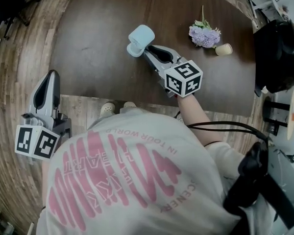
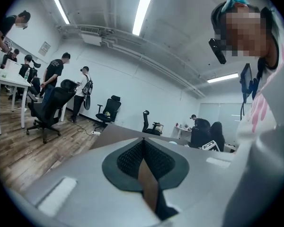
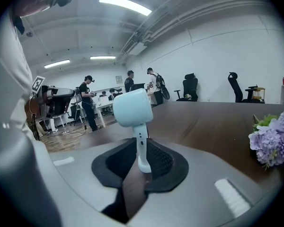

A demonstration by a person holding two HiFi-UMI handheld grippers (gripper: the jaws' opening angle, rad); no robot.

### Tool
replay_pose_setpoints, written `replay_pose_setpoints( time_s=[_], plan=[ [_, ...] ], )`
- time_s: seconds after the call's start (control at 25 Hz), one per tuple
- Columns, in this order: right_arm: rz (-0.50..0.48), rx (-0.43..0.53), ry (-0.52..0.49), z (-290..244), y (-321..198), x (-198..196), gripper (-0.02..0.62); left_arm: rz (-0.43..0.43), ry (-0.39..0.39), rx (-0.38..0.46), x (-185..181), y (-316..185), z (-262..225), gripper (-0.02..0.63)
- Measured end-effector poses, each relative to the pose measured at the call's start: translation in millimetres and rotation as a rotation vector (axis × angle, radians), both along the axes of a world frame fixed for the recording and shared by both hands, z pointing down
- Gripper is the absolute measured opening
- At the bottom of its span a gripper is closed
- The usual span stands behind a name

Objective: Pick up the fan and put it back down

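Right gripper point(image 1: 146, 48) clamped on the upright fan point(image 1: 139, 37)!
Handle down between the pads, head up, mid-table point(image 1: 98, 58). Bare wood all round, flowers point(image 1: 204, 35) well right. Left gripper point(image 1: 52, 73), jaws together, off the left edge.

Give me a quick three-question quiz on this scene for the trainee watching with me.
1. Which claw has the fan between its pads?
2. True or false: the left claw holds something.
3. The purple flowers lie on: A the floor, B the table, C a chair.
Key: 1 the right claw; 2 false; 3 B.
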State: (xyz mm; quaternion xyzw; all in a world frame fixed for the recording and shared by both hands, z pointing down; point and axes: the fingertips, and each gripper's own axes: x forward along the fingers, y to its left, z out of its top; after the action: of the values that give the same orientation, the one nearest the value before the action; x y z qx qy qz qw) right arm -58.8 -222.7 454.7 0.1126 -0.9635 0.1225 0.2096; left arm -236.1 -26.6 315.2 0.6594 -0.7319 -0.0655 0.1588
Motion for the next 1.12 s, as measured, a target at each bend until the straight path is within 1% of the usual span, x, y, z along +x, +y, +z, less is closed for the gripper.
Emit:
replay_pose_setpoints(
  time_s=[0.28,0.52,0.84,0.96,1.12],
  plan=[
    [0.121,-0.012,-0.059,-17,3,29,0.006,0.125,0.001,0.011,9,-24,-5,0.012],
    [0.23,-0.026,-0.166,-51,4,45,0.006,0.228,0.004,0.025,16,-42,-8,0.012],
    [0.326,0.047,-0.263,-99,14,51,0.005,0.352,0.003,0.046,14,-59,-15,0.012],
    [0.359,0.06,-0.308,-112,23,50,0.005,0.388,-0.006,0.055,9,-57,-18,0.012],
    [0.44,0.052,-0.363,-118,30,54,0.005,0.417,-0.002,0.057,-2,-54,-16,0.012]
  ],
)
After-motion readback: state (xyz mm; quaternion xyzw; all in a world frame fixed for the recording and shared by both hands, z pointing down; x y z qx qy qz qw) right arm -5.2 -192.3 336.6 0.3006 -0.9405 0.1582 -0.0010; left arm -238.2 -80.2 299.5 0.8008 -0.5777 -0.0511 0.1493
